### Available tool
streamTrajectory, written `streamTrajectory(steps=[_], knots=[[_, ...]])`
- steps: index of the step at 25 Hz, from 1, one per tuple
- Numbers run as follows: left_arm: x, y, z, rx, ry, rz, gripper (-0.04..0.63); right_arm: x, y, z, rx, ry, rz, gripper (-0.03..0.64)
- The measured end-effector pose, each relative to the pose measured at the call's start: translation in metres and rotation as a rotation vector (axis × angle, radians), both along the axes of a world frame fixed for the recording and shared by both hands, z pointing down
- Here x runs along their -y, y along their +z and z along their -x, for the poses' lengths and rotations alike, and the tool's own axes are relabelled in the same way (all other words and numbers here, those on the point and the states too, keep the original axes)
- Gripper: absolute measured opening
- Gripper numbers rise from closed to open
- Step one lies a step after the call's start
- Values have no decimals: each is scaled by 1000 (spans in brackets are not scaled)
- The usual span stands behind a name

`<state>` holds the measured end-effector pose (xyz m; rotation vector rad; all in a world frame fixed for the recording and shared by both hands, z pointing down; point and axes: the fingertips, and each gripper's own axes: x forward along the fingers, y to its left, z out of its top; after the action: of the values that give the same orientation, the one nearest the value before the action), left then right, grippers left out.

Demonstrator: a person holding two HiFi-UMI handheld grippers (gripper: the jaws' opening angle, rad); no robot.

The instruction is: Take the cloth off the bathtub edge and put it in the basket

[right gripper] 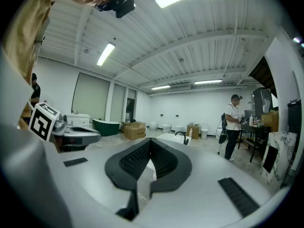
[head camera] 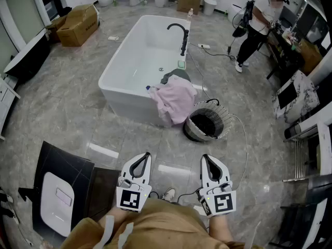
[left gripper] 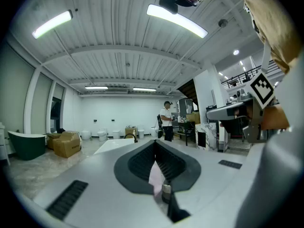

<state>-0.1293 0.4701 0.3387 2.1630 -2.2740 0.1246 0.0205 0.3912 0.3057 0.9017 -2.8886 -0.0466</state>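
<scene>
A pink cloth [head camera: 176, 98] hangs over the near right corner of the white bathtub [head camera: 129, 61]. A dark round basket [head camera: 208, 121] with a pale rim stands on the floor just right of it. Both grippers are held low and close to the person's body, well short of the tub. My left gripper [head camera: 147, 156] is shut with nothing in it, and so is my right gripper [head camera: 206, 158]. In the left gripper view the jaws [left gripper: 155, 146] meet at the tips, and a strip of the pink cloth [left gripper: 154, 178] shows through the gap behind them. The right gripper [right gripper: 151, 144] looks toward the tub [right gripper: 168, 137].
A grey-green cloth [head camera: 174, 75] also lies on the tub edge by the black faucet [head camera: 181, 35]. A person [head camera: 259, 22] stands at the far right by a desk. Cardboard boxes [head camera: 78, 25] sit far left. A dark panel [head camera: 62, 191] lies near left; a cable [head camera: 241, 139] runs past the basket.
</scene>
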Motion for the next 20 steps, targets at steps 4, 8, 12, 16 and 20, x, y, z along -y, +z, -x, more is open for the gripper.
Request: streamTrajectory(steps=[4, 8, 12, 16, 20], knots=[[2, -4, -9, 5, -6, -4, 8, -13, -7, -3, 13, -28, -16, 5], [2, -6, -15, 17, -24, -4, 8, -14, -9, -10, 26, -49, -20, 5], [6, -6, -18, 26, -46, -8, 8, -8, -11, -14, 29, -65, -43, 5], [11, -7, -27, 32, -61, -4, 8, 1, -11, -28, 50, -67, -28, 5], [16, -1, -29, 32, -78, 11, 8, 14, -5, -33, 37, -65, -47, 5]])
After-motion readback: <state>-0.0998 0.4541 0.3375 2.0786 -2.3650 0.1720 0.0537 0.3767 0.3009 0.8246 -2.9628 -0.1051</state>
